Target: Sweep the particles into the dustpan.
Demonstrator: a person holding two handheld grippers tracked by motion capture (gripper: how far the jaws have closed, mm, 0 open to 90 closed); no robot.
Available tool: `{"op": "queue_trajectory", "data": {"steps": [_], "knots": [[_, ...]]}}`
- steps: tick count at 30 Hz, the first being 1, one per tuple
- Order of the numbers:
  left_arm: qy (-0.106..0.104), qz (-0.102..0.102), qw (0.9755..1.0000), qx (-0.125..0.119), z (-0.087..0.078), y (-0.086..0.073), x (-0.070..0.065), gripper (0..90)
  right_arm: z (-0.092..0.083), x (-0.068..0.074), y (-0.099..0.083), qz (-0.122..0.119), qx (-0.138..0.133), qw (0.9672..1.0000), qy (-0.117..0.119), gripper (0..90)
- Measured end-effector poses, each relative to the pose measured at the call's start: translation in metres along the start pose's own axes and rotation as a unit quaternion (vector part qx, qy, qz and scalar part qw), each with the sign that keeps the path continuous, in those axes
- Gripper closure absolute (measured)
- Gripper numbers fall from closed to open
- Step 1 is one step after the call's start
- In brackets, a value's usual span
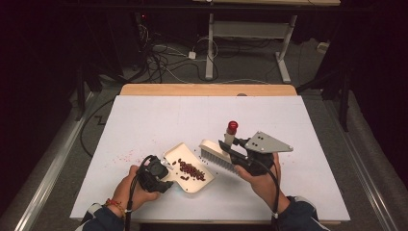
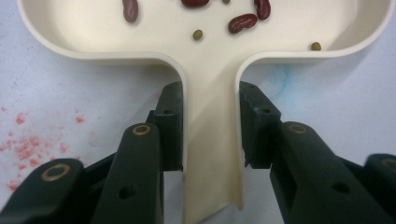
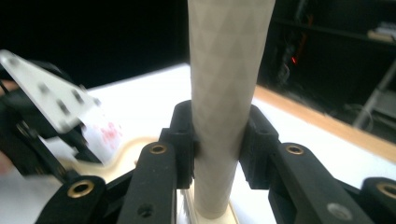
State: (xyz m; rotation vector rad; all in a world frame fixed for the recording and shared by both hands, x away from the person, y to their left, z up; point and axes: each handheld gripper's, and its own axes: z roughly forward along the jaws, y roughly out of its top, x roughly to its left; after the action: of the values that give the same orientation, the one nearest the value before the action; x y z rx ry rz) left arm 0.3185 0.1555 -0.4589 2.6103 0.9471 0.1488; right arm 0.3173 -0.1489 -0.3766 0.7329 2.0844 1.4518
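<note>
White bench (image 1: 144, 115) mid-frame. Cream dustpan (image 1: 190, 171), light stiff plastic, slick: left hand-held gripper (image 2: 210, 135) clamped on its flat handle. Right hand-held gripper (image 3: 219, 140) clamped on brush (image 1: 219, 156) handle, textured, good hold. Beans (image 1: 191, 169) loose in pan, keep level.

A cream dustpan (image 1: 188, 169) lies flat at lower centre – red beans (image 1: 191, 169) piled inside. Just right, a cream brush (image 1: 217, 155) tilts, bristles down, red-capped handle up.
</note>
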Motion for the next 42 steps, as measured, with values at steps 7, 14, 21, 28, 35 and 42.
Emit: {"op": "queue_trajectory", "data": {"steps": [7,14,21,28,35,42], "knots": [[0.002,0.006,1.0,0.004,-0.001,-0.001,-0.001,64.0,-0.034,-0.016,-0.01,0.005,0.029,0.9995,0.008,70.0],[0.004,0.005,0.9999,0.009,0.001,0.0,-0.001,63.9,-0.052,-0.015,-0.017,-0.004,0.071,0.9968,0.037,70.1],[0.004,0.006,0.9999,0.01,0.002,0.0,-0.001,63.9,-0.032,-0.009,-0.019,-0.005,0.073,0.9963,0.045,70.1],[0.005,0.006,0.9999,0.008,0.002,0.001,-0.001,63.9,-0.008,-0.01,-0.013,-0.013,0.057,0.9978,0.031,70.1],[-0.002,-0.004,1.0,0.002,0.004,0.001,0.001,63.9,-0.002,-0.016,-0.005,0.001,0.039,0.9989,0.024,70.0],[0.0,-0.004,1.0,0.006,0.004,0.001,0.001,63.9,0.0,-0.025,-0.001,-0.006,0.017,0.9994,-0.03,70.0]]}}
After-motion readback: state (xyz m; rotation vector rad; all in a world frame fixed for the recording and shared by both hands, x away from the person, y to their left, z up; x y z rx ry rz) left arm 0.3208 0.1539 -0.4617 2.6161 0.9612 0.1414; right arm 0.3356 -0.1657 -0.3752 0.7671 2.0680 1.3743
